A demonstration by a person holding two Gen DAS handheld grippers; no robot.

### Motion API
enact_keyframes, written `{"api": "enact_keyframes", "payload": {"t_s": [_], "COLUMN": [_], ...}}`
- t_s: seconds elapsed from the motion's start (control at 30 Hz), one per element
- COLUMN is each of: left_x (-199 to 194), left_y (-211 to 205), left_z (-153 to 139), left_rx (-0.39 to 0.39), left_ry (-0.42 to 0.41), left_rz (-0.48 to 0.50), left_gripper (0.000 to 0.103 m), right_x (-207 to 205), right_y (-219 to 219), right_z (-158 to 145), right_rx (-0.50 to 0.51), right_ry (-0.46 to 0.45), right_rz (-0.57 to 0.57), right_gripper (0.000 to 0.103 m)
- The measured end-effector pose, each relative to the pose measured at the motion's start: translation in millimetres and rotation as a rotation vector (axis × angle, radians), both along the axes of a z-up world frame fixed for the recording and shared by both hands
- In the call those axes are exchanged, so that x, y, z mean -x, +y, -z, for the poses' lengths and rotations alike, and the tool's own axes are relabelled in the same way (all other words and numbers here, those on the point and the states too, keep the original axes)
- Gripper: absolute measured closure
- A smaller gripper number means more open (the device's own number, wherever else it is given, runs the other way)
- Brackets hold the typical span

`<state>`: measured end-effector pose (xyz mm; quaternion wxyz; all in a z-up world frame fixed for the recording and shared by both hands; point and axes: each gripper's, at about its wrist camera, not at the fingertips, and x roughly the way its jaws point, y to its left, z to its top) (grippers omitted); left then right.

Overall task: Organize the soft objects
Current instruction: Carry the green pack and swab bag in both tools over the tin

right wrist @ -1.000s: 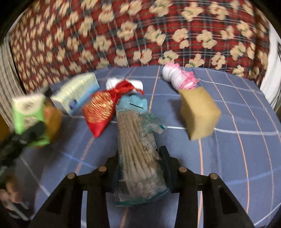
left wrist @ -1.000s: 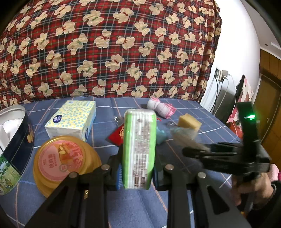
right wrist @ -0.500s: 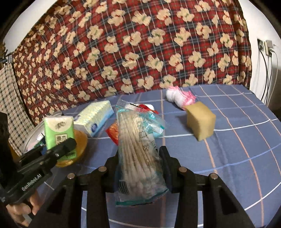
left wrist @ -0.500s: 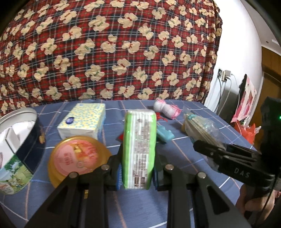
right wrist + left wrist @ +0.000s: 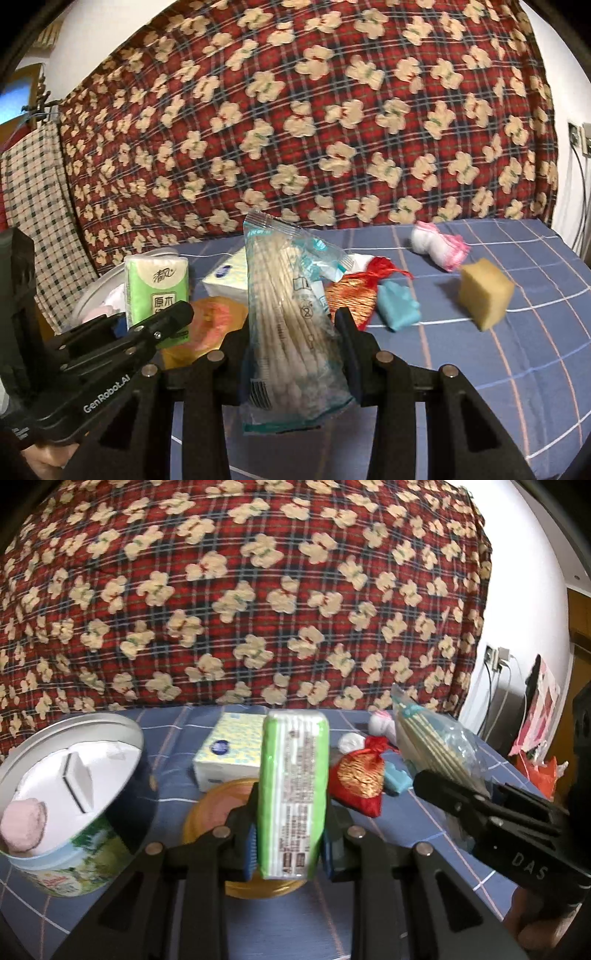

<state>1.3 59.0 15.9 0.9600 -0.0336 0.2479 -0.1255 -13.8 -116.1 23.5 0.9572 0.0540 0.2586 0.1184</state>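
Observation:
My left gripper [image 5: 290,834] is shut on a green tissue pack [image 5: 293,794], held upright above the blue checked table; the pack also shows in the right wrist view [image 5: 157,291]. My right gripper [image 5: 295,354] is shut on a clear bag of cotton swabs [image 5: 291,317], which also shows in the left wrist view [image 5: 432,749]. An open round tin [image 5: 74,794] with a white insert and a pink soft item [image 5: 24,823] stands at the left. A red pouch [image 5: 351,299], blue item [image 5: 397,304], yellow sponge [image 5: 485,291] and pink-white bundle [image 5: 439,245] lie on the table.
A yellow-dotted tissue box [image 5: 231,753] and a yellow round lid [image 5: 221,808] sit behind my left gripper. A red plaid bear-print cloth [image 5: 258,590] hangs behind the table. Cables and a wall socket [image 5: 496,657] are at the right.
Both grippers have lifted and swung left with their loads. The tin has come closer in the left wrist view, and the red pouch now shows there.

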Motion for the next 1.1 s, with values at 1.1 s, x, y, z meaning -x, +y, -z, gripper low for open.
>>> {"api": "enact_keyframes", "payload": {"t_s": [1.1], "left_x": [-3], "left_y": [157], "left_z": [-2], "left_rx": [0.033], "left_ry": [-0.024], "left_rz": [-0.340], "left_gripper": [0.079], "right_x": [-21], "right_y": [164], "right_z": [-20], "right_rx": [-0.006], "right_ry": [-0.091], "right_rz": [-0.272], "right_gripper": [0.060]}}
